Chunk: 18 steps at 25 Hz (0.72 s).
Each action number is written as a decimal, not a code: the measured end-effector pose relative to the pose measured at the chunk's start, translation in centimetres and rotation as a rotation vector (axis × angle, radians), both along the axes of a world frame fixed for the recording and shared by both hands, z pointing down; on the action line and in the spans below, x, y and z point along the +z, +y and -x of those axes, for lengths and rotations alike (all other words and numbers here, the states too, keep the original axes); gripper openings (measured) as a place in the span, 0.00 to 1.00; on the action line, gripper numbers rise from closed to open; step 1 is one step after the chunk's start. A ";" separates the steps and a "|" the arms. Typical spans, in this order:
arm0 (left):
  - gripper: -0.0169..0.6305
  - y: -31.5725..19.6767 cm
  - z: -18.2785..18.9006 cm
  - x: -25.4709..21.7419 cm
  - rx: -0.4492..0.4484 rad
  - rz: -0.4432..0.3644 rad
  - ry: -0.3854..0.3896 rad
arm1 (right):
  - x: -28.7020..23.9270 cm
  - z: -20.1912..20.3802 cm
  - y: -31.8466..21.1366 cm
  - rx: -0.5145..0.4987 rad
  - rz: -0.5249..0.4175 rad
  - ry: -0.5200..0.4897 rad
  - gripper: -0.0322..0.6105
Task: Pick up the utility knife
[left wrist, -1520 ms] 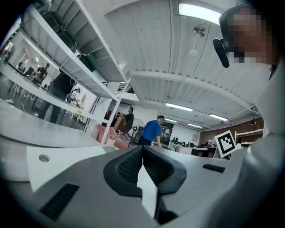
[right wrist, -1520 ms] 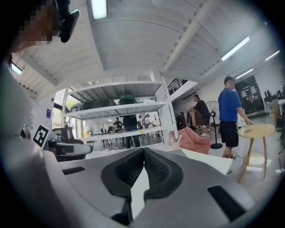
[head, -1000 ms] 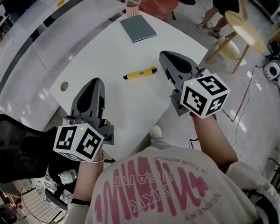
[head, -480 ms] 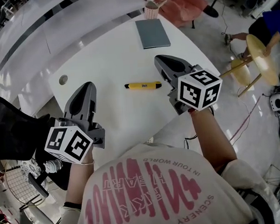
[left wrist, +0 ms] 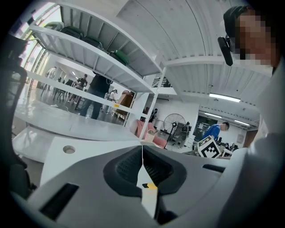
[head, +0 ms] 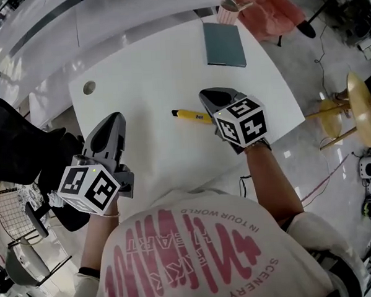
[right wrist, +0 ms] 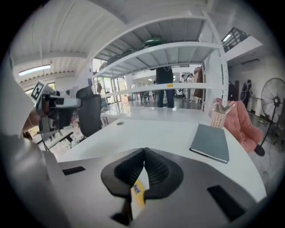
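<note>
The yellow utility knife (head: 189, 115) lies flat on the white table (head: 144, 66), black tip to the left. My right gripper (head: 205, 95) hangs just over the knife's right end and hides it; its jaws are shut with nothing between them. In the right gripper view the jaw tips (right wrist: 144, 151) meet, and a strip of the yellow knife (right wrist: 139, 192) shows through the opening below them. My left gripper (head: 114, 117) is over the table's near left part, well left of the knife, shut and empty. In the left gripper view its tips (left wrist: 142, 150) touch, with a bit of the knife (left wrist: 152, 186) beyond.
A grey-green notebook (head: 225, 44) lies at the table's far right, with a cup (head: 229, 12) and pink cloth (head: 266, 10) behind it. A cable hole (head: 89, 88) marks the far left. A black chair (head: 18, 147) stands left; a round stool (head: 359, 104) stands right.
My right gripper has come down and leftward onto the knife's right end, which it now covers. My left gripper has sunk a little. Both stayed shut.
</note>
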<state>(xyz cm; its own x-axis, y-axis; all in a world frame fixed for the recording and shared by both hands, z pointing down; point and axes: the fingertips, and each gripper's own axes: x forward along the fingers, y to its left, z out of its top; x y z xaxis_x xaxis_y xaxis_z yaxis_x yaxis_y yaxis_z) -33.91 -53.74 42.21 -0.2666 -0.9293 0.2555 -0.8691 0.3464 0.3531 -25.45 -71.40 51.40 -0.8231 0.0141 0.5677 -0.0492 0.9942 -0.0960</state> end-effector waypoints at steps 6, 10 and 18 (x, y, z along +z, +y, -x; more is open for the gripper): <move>0.06 1.4 0.6 0.1 -0.058 -0.042 0.011 | 3.3 0.3 1.2 -0.117 0.031 0.099 0.07; 0.06 1.8 0.8 0.0 -0.084 -0.039 0.029 | 4.9 0.2 2.4 -0.195 0.071 0.171 0.12; 0.06 2.3 0.8 1.6 -0.109 -0.030 0.067 | 7.4 0.6 4.0 -0.299 0.027 0.270 0.29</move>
